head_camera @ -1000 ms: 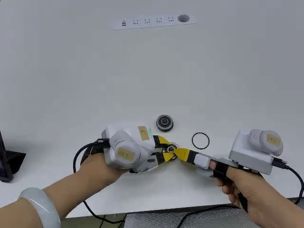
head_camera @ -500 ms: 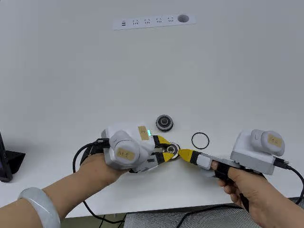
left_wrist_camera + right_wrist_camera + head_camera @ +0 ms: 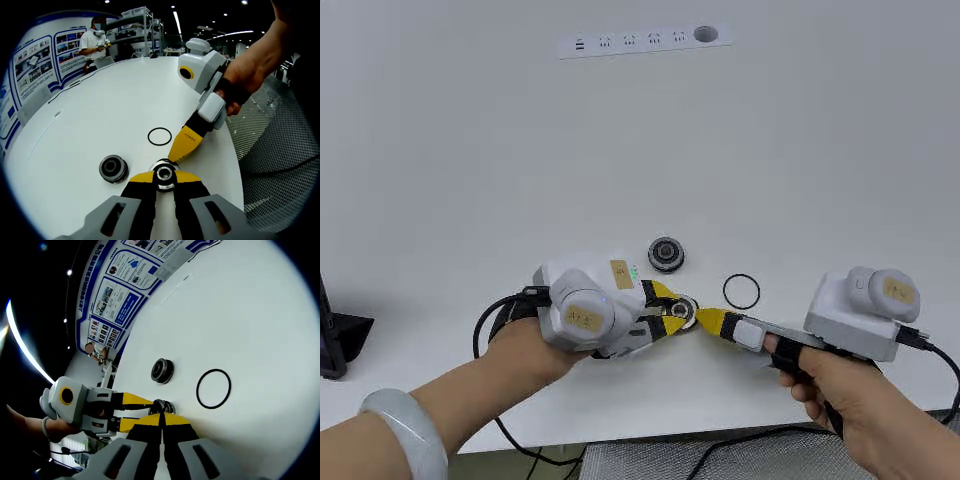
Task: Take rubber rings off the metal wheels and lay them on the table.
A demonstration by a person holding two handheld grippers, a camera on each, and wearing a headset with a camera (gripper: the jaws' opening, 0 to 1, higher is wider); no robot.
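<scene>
My left gripper (image 3: 670, 312) is shut on a small metal wheel (image 3: 683, 313) just above the table; in the left gripper view the wheel (image 3: 164, 174) sits between the yellow jaw tips. My right gripper (image 3: 706, 320) is shut, and its yellow tip (image 3: 183, 143) rests against the wheel's right edge. In the right gripper view the wheel (image 3: 161, 406) lies just beyond the shut jaws. A loose black rubber ring (image 3: 741, 292) lies flat on the table to the right. A second wheel (image 3: 666, 255) with a dark rim stands farther back.
A white power strip (image 3: 642, 41) lies at the far edge of the white table (image 3: 470, 180). A black object (image 3: 332, 340) sits at the left edge. Cables trail from both grippers over the near table edge.
The right gripper's tip has drawn back a little to the right from the held wheel. The left gripper, the wheel, the loose ring and the second wheel stay where they were.
</scene>
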